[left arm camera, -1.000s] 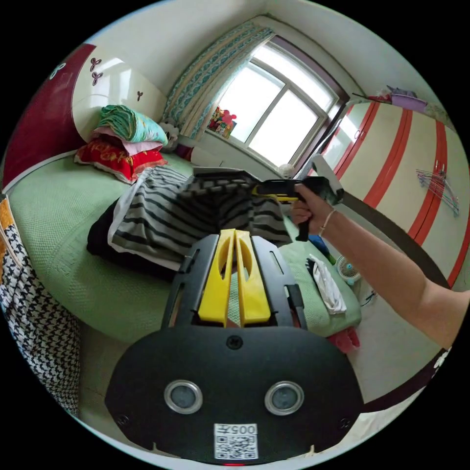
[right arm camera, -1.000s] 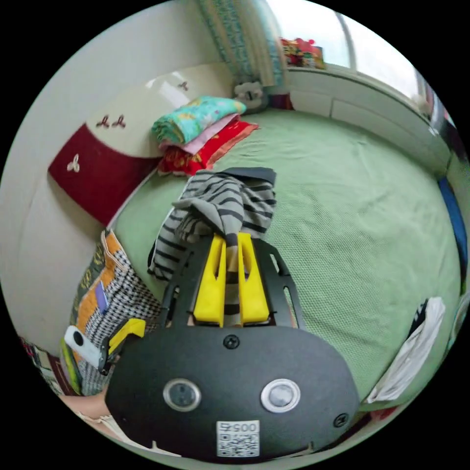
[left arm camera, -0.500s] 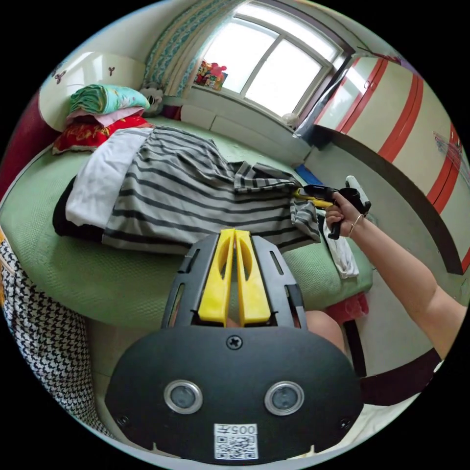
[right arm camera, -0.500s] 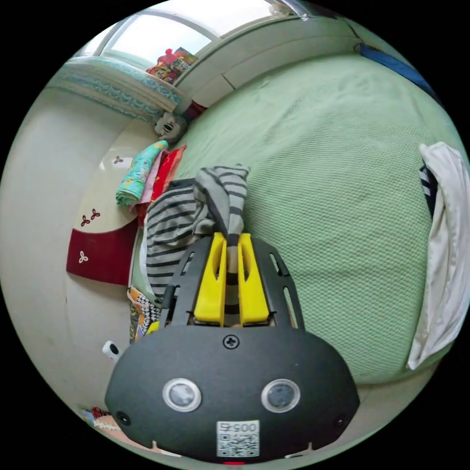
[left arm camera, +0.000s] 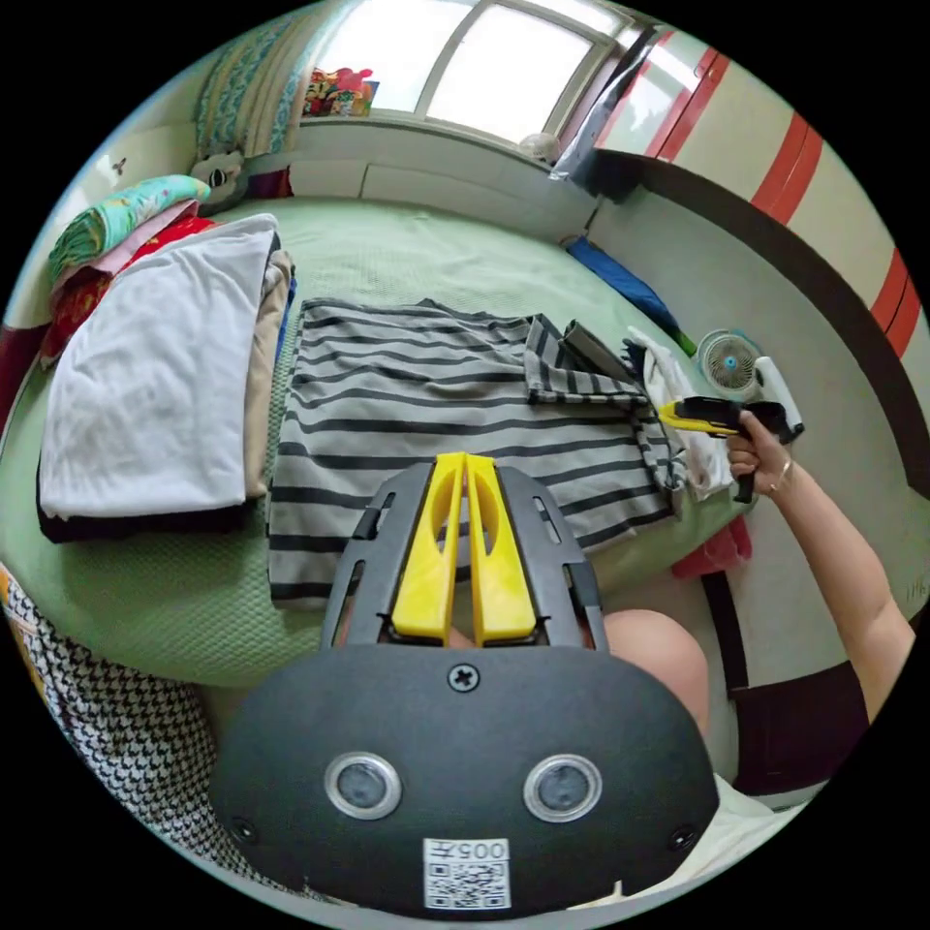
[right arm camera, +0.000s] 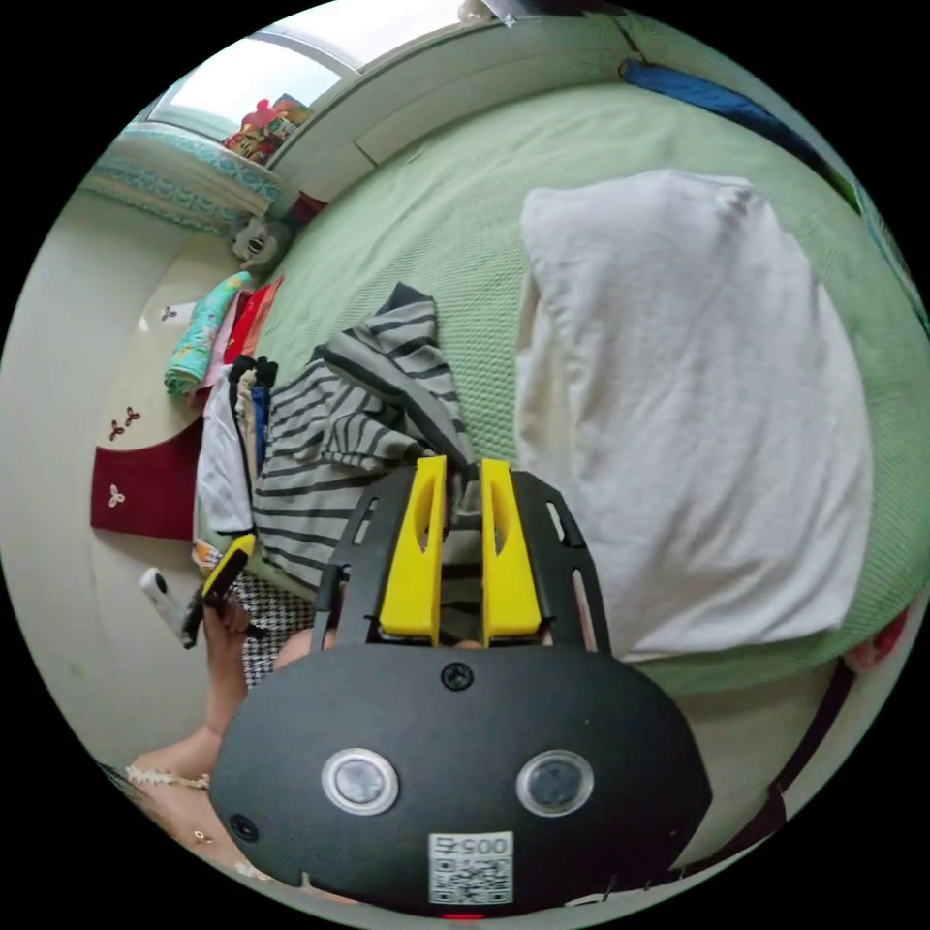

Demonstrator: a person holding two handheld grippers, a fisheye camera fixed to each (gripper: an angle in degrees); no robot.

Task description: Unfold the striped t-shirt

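Observation:
The grey-and-black striped t-shirt point(left arm camera: 417, 417) lies spread almost flat on the green bed point(left arm camera: 417, 242), with one sleeve folded over near its right edge. My left gripper point(left arm camera: 465, 457) hovers over the shirt's near hem, jaws shut; I see no cloth between them. In the right gripper view the shirt point(right arm camera: 339, 426) bunches up toward my right gripper point(right arm camera: 464, 463), whose jaws stand slightly apart with striped cloth between them. The right gripper point(left arm camera: 678, 415) sits at the shirt's right corner by the bed edge. The left gripper point(right arm camera: 230, 564) is at the shirt's far corner.
A stack of folded clothes topped by a white one point(left arm camera: 155, 378) lies left of the shirt. A white garment point(right arm camera: 697, 407) lies right of it. Folded quilts point(left arm camera: 107, 218) are at the headboard. A small fan point(left arm camera: 728, 360) and a houndstooth cloth point(left arm camera: 107, 697) flank the bed.
The right gripper has pulled the shirt out sideways and lowered it, so it went from a bunched heap to lying spread on the bed. Its jaws have parted a little.

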